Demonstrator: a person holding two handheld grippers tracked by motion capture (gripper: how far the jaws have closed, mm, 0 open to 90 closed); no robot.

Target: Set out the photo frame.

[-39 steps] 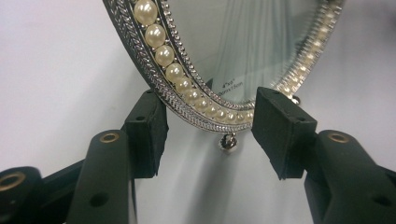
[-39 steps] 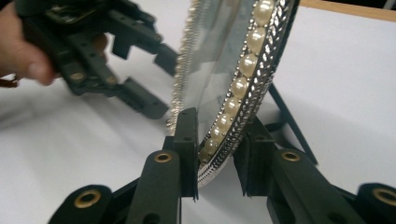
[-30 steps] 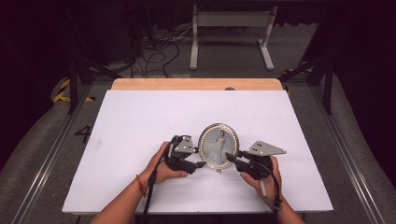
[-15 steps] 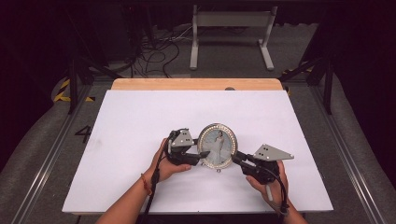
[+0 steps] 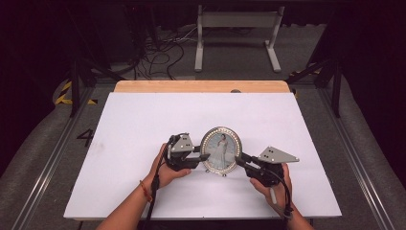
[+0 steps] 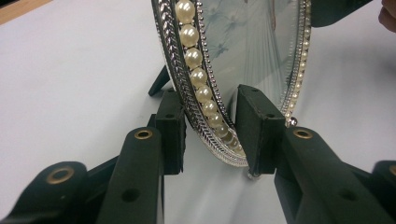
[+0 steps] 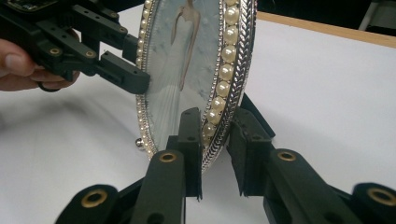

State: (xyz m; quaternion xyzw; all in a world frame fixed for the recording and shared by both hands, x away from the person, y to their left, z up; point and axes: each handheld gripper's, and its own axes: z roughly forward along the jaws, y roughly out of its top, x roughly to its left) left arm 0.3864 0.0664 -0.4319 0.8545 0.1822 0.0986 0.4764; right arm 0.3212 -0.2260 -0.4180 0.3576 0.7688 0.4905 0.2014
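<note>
An oval picture frame (image 5: 221,149), rimmed with pearls and holding a photo of a figure in a white gown, stands upright between the two grippers near the front middle of the white table (image 5: 143,120), each of them clamped on one side of its rim. The left gripper (image 5: 203,157) has just been closing its jaws and now grasps the frame's lower left edge, one pad behind the rim and one on the glass, as the left gripper view (image 6: 212,135) shows at close range. The right gripper (image 5: 239,159) pinches the lower right edge in the same way, with the pearl border (image 7: 219,100) caught between its pads. The step in hand appears to be a two-sided hold to steady or place the frame; the black prop leg (image 6: 159,81) behind it reaches toward the tabletop, though whether it bears the weight cannot be told. The next move probably calls for both hands to act together, or for one to let go gently while the other keeps the frame from tipping. Beyond the grippers the table lies bare toward its far wooden edge (image 5: 201,86) and out to both sides, while the near edge sits close behind the person's hands, leaving the least room there.
</note>
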